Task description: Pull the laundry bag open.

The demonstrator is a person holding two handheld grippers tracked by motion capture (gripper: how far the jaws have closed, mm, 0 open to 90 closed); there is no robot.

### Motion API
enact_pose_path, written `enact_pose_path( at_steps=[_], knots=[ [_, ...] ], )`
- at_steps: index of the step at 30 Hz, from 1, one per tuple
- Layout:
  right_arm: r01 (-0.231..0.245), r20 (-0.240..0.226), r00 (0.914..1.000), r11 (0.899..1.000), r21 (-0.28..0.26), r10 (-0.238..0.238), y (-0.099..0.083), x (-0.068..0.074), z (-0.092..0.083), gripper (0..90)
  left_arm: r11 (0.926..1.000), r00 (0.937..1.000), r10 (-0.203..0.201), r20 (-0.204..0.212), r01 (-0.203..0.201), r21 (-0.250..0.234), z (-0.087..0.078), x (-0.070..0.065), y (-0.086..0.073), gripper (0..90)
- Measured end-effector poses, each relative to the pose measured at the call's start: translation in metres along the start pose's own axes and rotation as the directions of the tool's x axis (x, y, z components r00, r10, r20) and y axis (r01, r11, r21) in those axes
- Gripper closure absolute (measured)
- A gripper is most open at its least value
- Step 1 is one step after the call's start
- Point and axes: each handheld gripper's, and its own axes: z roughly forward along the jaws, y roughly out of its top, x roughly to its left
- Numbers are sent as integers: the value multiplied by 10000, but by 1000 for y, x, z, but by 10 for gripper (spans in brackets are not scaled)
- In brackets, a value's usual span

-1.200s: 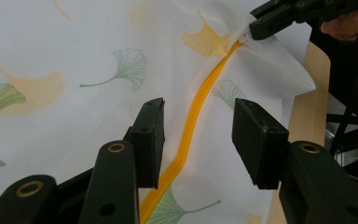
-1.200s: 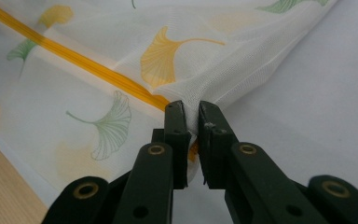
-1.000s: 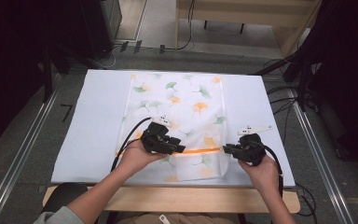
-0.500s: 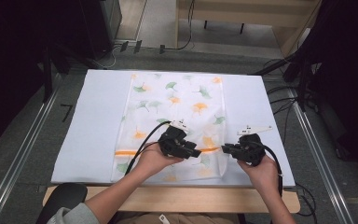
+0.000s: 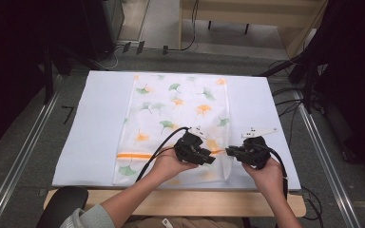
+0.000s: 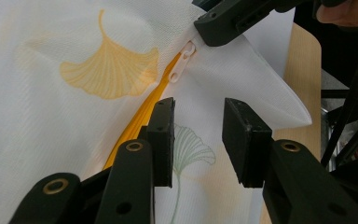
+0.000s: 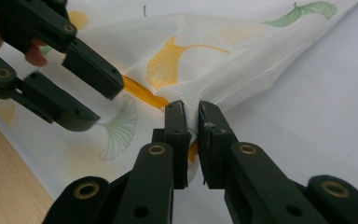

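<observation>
Two grippers work at the near end of a white zippered bag (image 5: 180, 114) printed with ginkgo leaves. High view: the bag lies flat on a white table cover (image 5: 90, 123), its long axis running away from the person, its orange zipper (image 5: 133, 156) crossing it near the front edge. The left gripper (image 5: 208, 159) sits over the zipper line, pointing right; the right gripper (image 5: 229, 152) faces it at the bag's right edge. Bare cover lies on both sides of the bag, while the near edge is close to the table's front.

Left gripper view: the left gripper (image 6: 198, 140) has its jaws apart, having just been closing, with only flat fabric beneath the gap and nothing pinched. The zipper (image 6: 140, 121) runs along its left jaw up to the white zipper pull (image 6: 182, 65), which lies ahead of it, just beside the right gripper's tip.

Right gripper view: the right gripper (image 7: 192, 140) is clamped on the bag's edge fold, apparently at the zipper's end, though the pinch point is partly hidden. The left gripper (image 7: 109, 102) hovers close by.
</observation>
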Motion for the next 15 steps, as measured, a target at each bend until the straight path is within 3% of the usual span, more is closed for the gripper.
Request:
enact_pose_path(
  at_steps=[4,8,15],
  knots=[
    [43,-148,9999,10000,-56,-44,0,1,-1,847,10000,10000,1,-43,-1,27,8,-1,2,640],
    [183,-617,9979,9995,-241,-198,0,2,-4,850,10000,10000,29,-24,-29,17,12,1,3,642],
    [477,-825,9953,9984,-300,-500,1,6,-5,851,9999,9999,89,95,-88,-102,17,2,5,647]
  ],
)
